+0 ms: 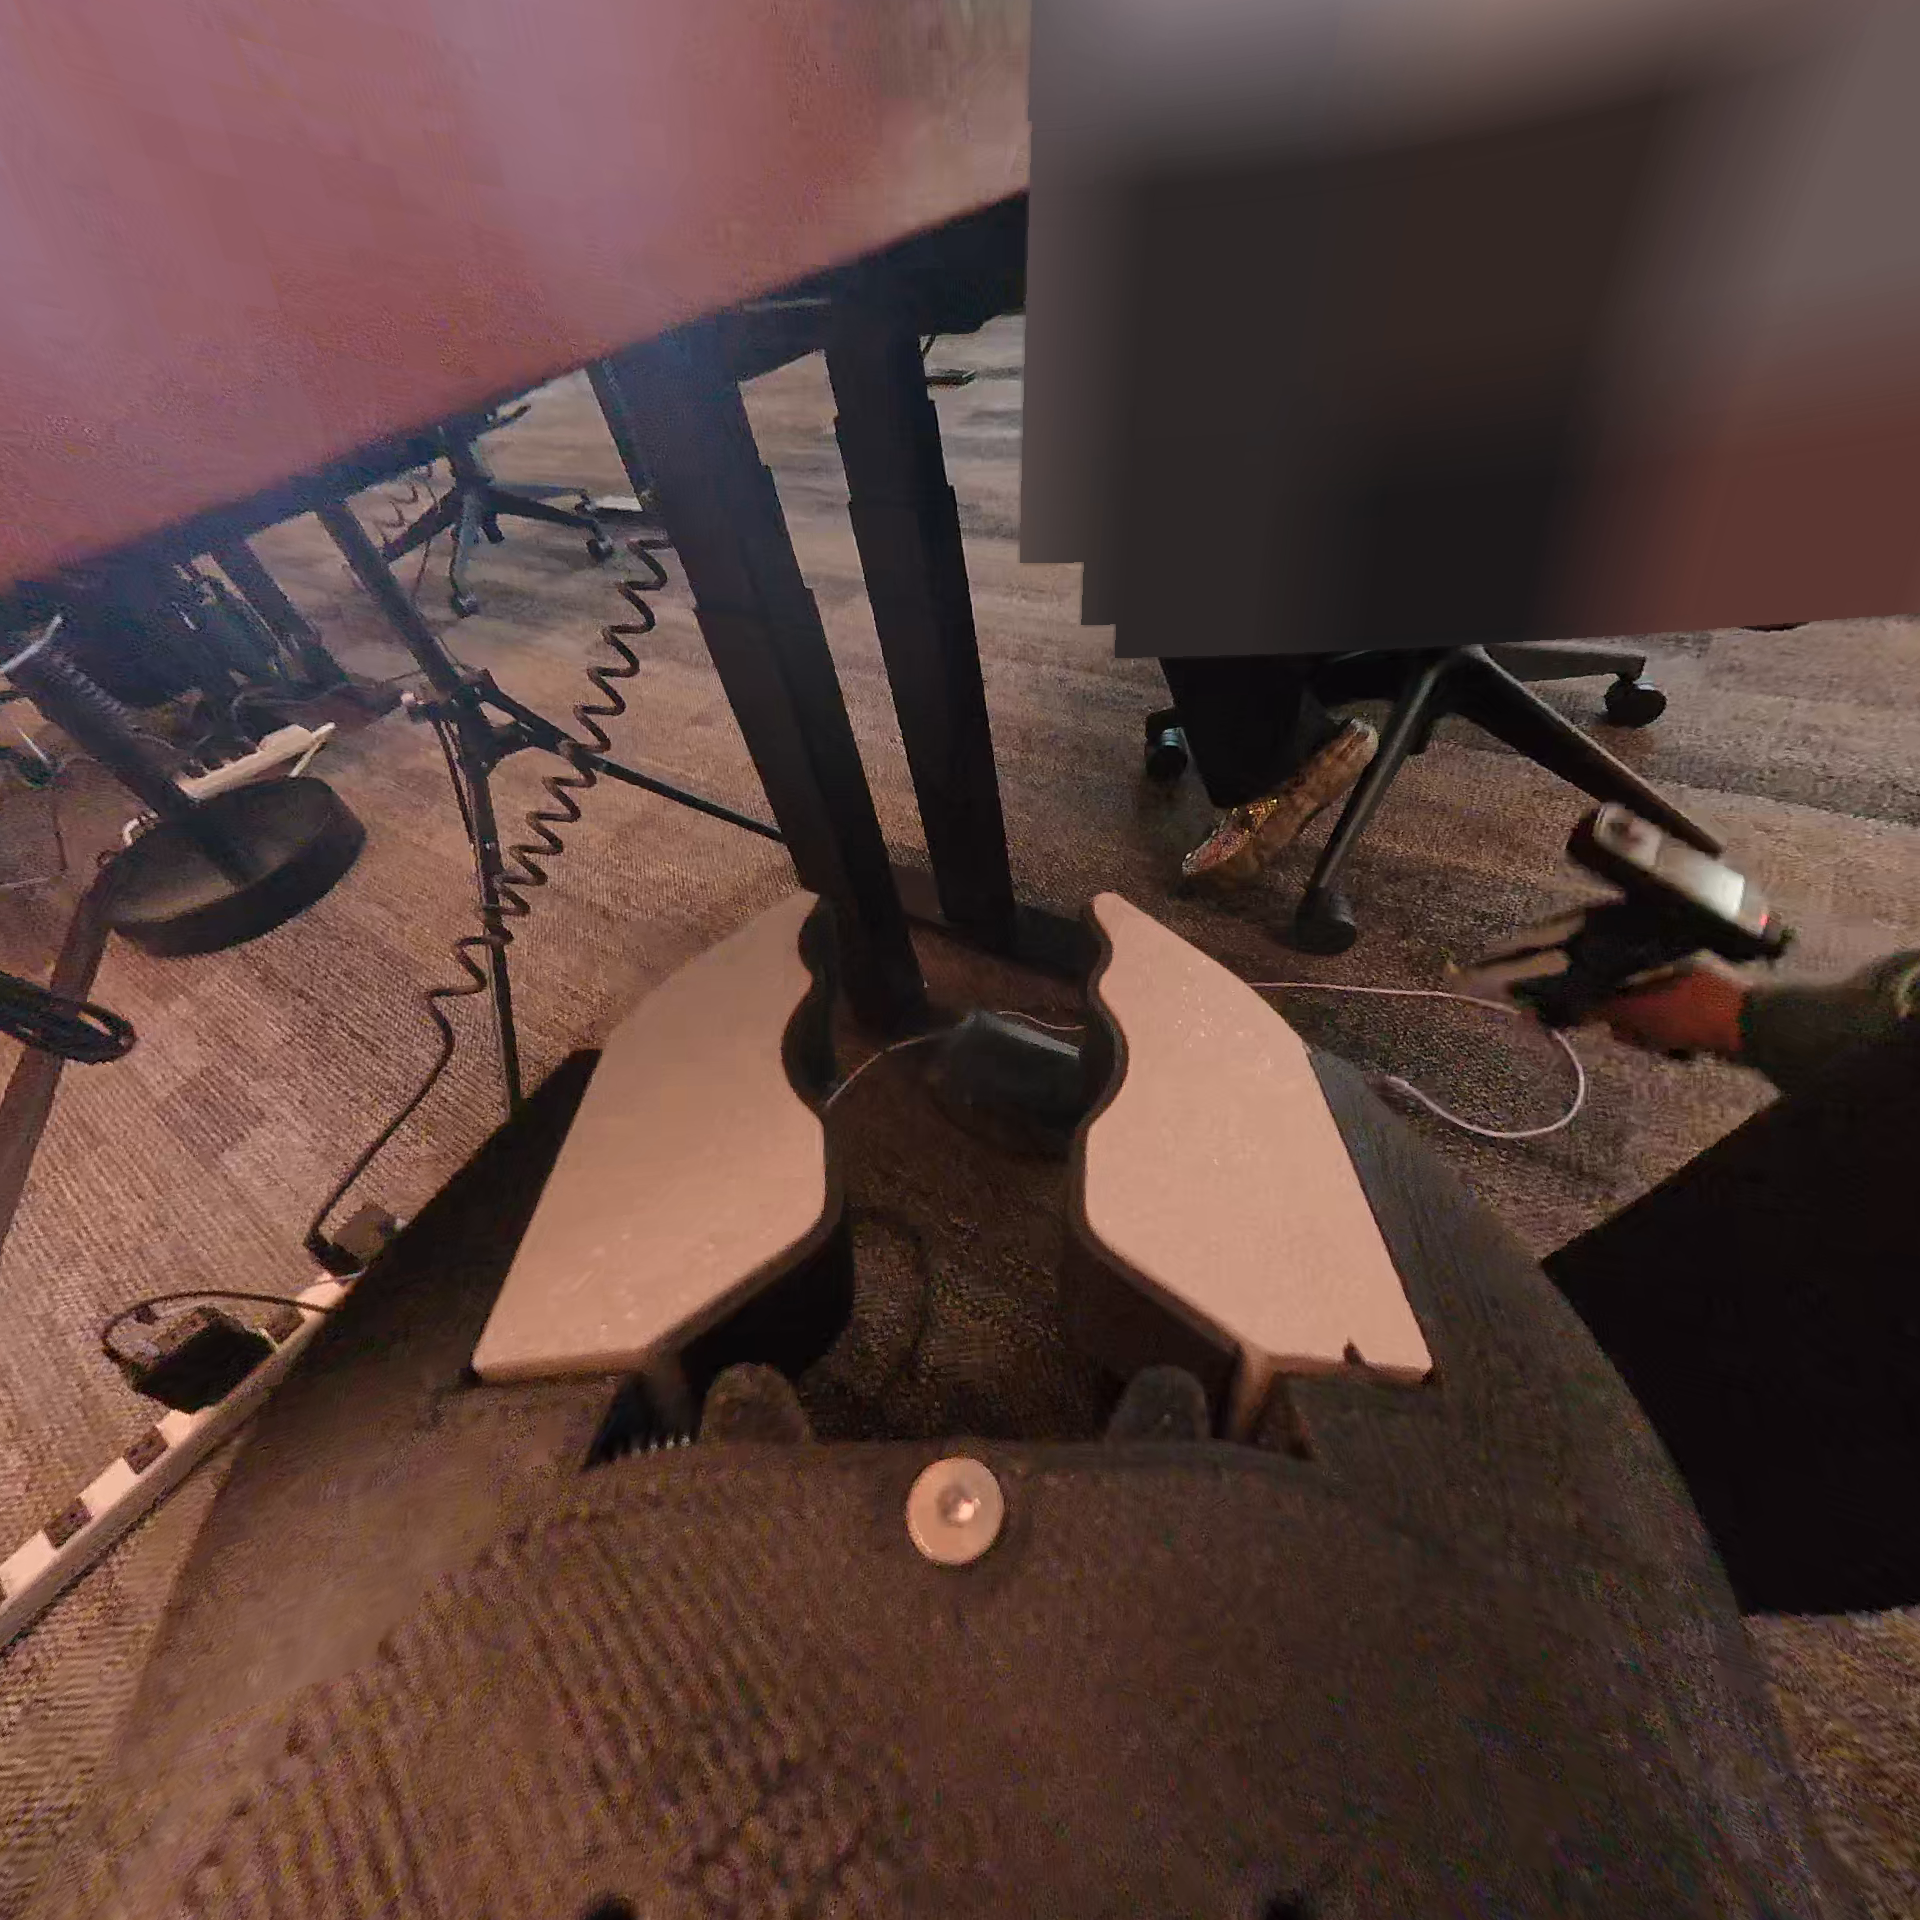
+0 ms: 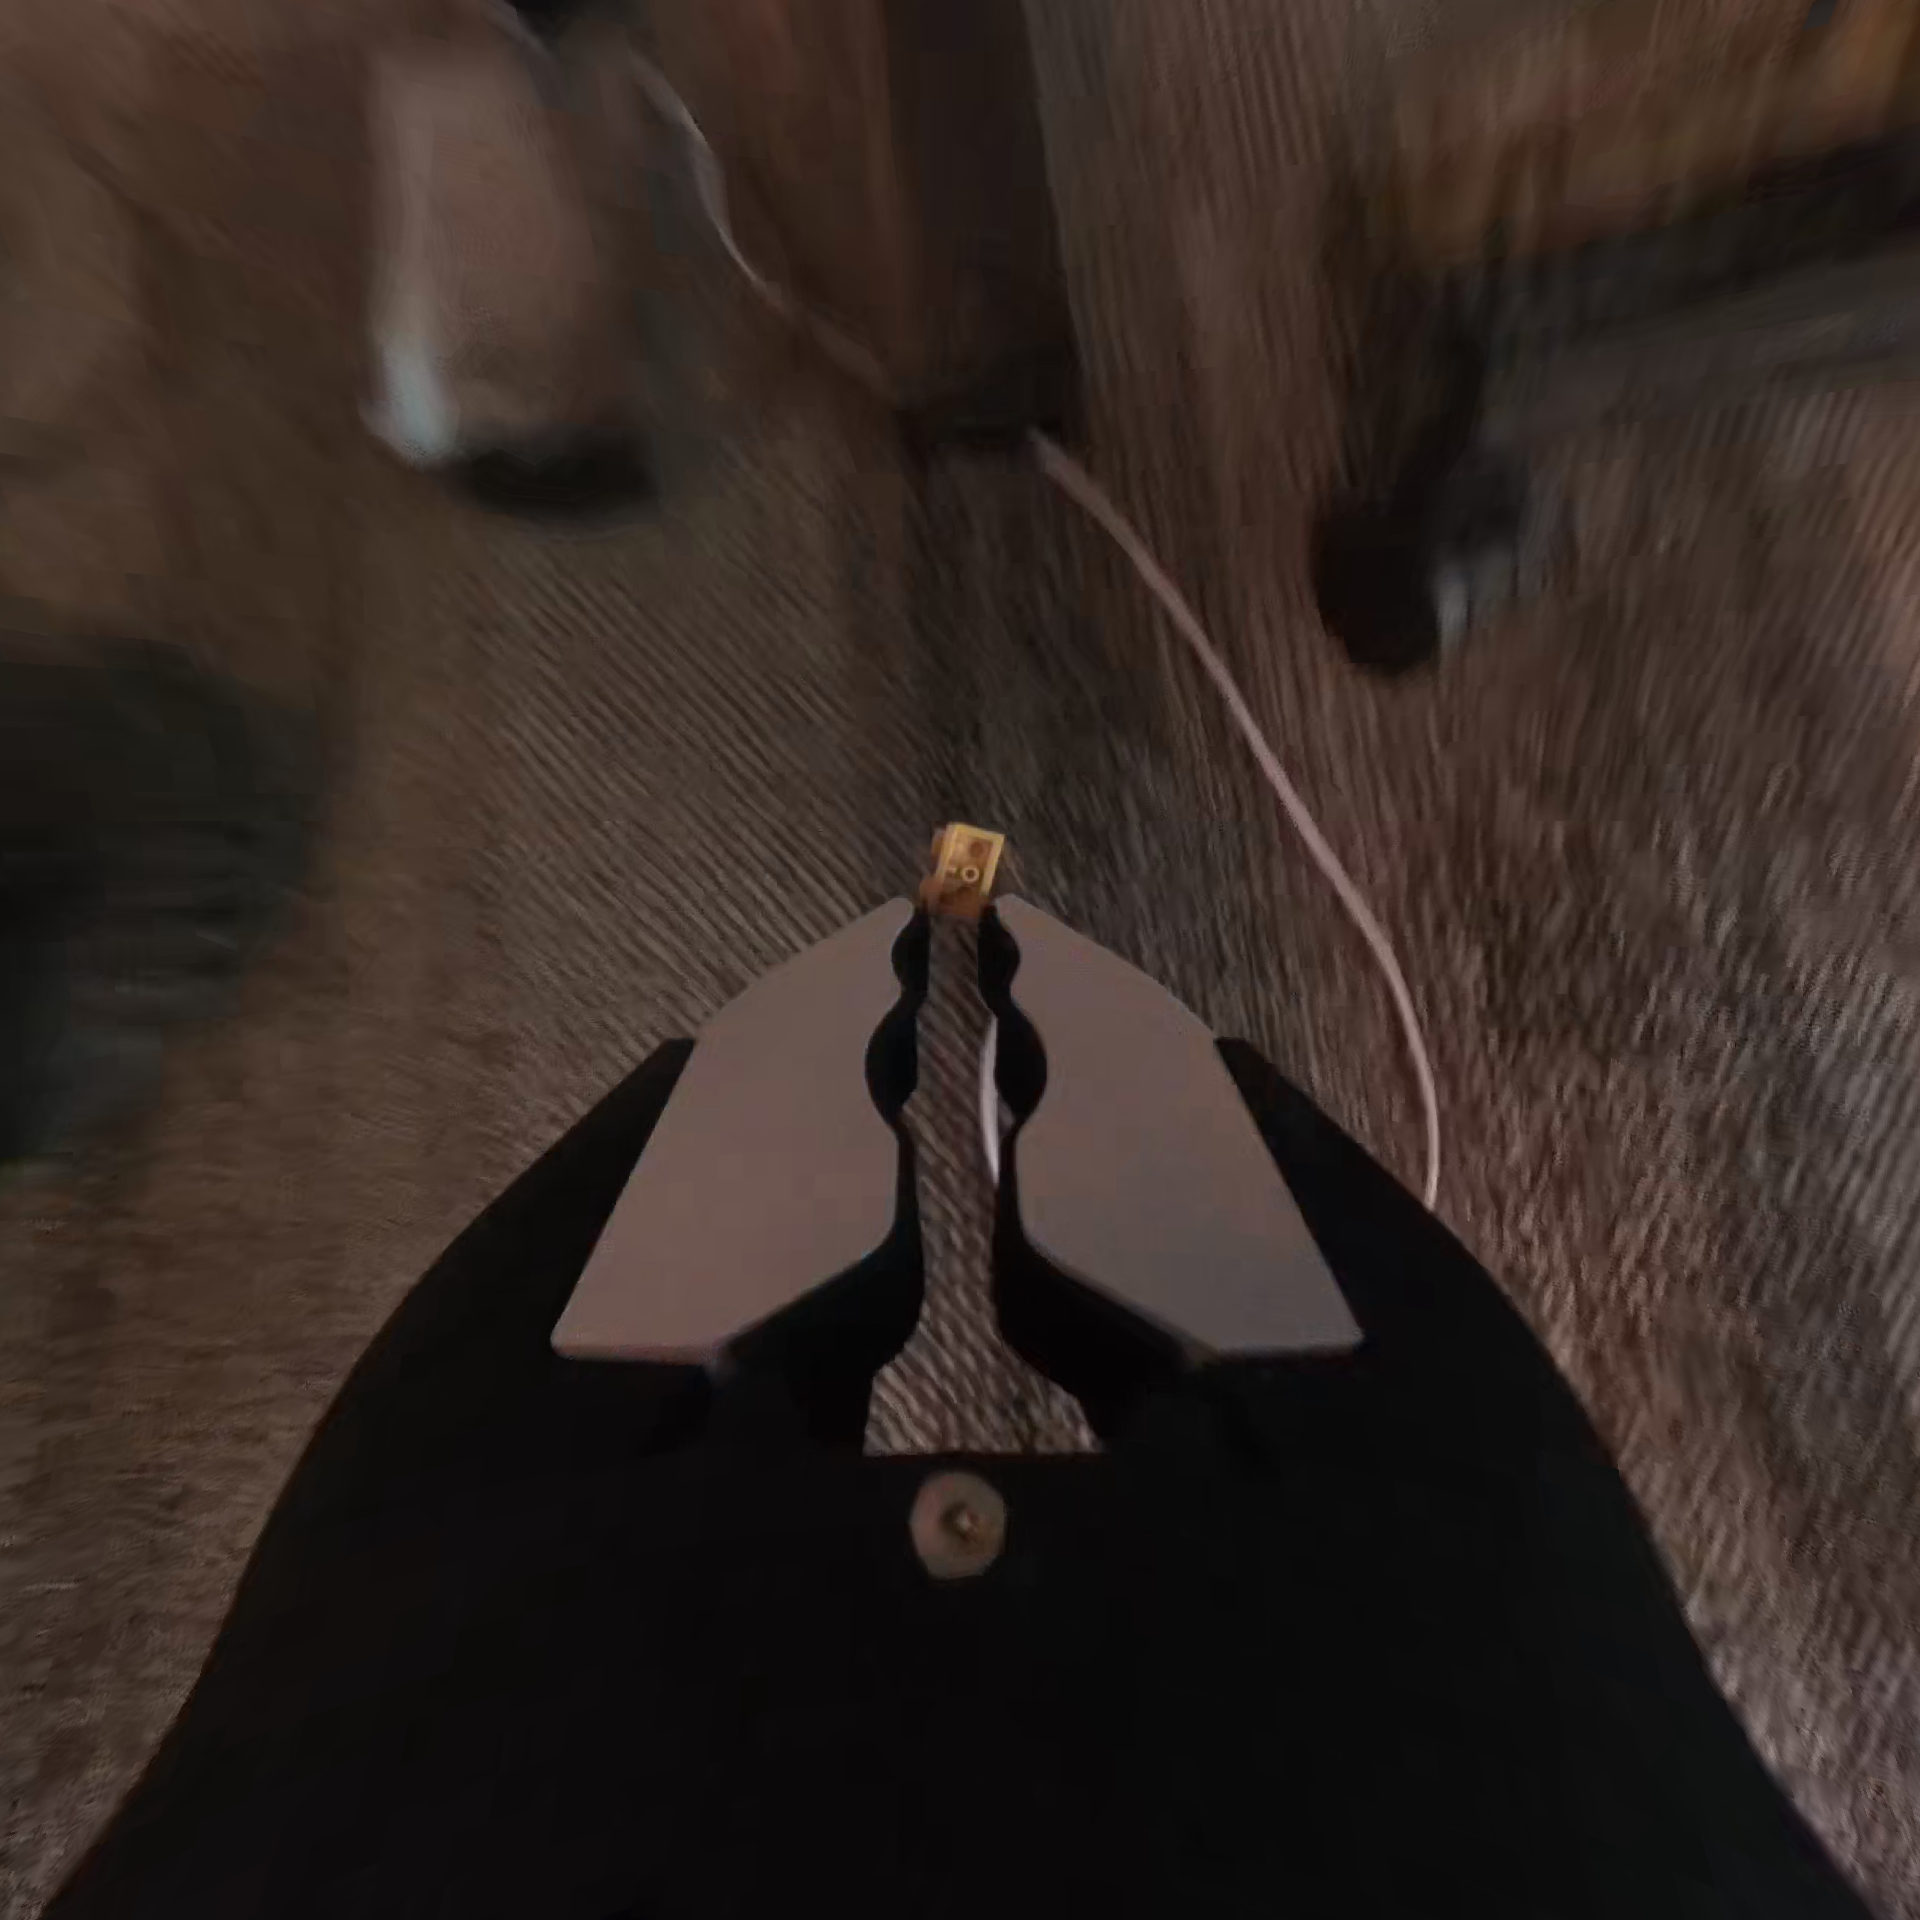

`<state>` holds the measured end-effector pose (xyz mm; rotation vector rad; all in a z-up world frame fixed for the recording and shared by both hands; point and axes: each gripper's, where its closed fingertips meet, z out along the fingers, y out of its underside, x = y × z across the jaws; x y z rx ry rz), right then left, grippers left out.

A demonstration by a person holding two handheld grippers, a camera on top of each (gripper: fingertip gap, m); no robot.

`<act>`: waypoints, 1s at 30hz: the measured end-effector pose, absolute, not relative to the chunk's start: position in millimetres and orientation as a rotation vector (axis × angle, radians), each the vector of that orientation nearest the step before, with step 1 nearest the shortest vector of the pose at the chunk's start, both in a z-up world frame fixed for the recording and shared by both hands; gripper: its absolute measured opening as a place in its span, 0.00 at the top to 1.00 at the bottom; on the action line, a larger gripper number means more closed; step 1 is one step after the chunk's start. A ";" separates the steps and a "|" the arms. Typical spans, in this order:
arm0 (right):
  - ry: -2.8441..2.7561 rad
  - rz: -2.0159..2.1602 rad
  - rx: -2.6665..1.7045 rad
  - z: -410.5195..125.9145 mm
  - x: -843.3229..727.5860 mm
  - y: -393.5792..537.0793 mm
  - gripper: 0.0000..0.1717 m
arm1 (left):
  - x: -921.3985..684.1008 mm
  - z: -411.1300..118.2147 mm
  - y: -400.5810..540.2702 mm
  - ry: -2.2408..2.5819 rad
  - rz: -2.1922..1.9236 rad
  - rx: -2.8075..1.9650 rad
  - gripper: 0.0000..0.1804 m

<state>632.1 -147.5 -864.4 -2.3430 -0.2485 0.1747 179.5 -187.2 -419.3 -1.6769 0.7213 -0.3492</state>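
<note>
My right gripper (image 2: pixel 958 906) is shut on a small yellow brick (image 2: pixel 968 857), pinched at the very fingertips and sticking out in front of them, above brown carpet (image 2: pixel 623 831). That view is blurred. My left gripper (image 1: pixel 956 914) is open and empty, pointing down at the carpet by two black table legs (image 1: pixel 790 675). A black adapter (image 1: pixel 1003 1049) lies on the floor beyond its fingers, not touched. The right gripper also shows blurred at the right of the left wrist view (image 1: pixel 1496 977), held by a hand.
A reddish table top (image 1: pixel 416 208) hangs overhead. A thin white cable (image 1: pixel 1455 997) loops on the carpet. A white power strip (image 1: pixel 156 1444), a tripod (image 1: pixel 478 748), a coiled cord (image 1: pixel 582 748), a round black base (image 1: pixel 234 852), a chair base (image 1: pixel 1507 717) and a person's shoe (image 1: pixel 1283 800) are around. Tip to tip, the grippers are about 65 centimeters apart.
</note>
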 end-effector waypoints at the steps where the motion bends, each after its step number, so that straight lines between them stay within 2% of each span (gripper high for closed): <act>1: -0.312 0.208 -2.255 -821.1 608.3 -138.2 0.95 | 176.0 -416.3 -189.1 0.741 -0.341 -1.670 0.76; 6: -0.588 0.365 -1.832 -576.6 480.7 -119.2 0.95 | 160.4 -376.9 -204.9 0.740 -0.457 -1.618 0.76; 10: -0.774 0.385 -1.559 -398.9 399.1 -127.2 0.94 | 143.2 -302.2 -226.3 0.610 -0.548 -1.526 0.77; 13: -0.853 0.367 -1.418 -284.2 346.5 -138.0 0.95 | 126.9 -236.6 -244.8 0.576 -0.577 -1.453 0.78; 15: -0.880 0.370 -1.374 -229.1 312.5 -143.7 0.95 | 113.8 -203.6 -249.9 0.604 -0.541 -1.440 0.78; 18: -0.916 0.368 -1.350 -180.7 258.9 -148.6 0.95 | 94.0 -165.8 -246.1 0.616 -0.491 -1.419 0.81; 21: -0.952 0.393 -1.357 -161.0 204.7 -152.7 0.95 | 91.0 -146.0 -229.1 0.645 -0.547 -1.462 0.83; 26: -1.064 0.469 -1.315 -161.4 126.1 -158.5 0.95 | 94.9 -139.6 -186.3 0.597 -0.815 -1.561 0.82; 30: -1.152 0.528 -1.257 -167.9 82.7 -147.5 0.95 | 84.2 -157.8 -161.7 0.584 -1.013 -1.641 0.79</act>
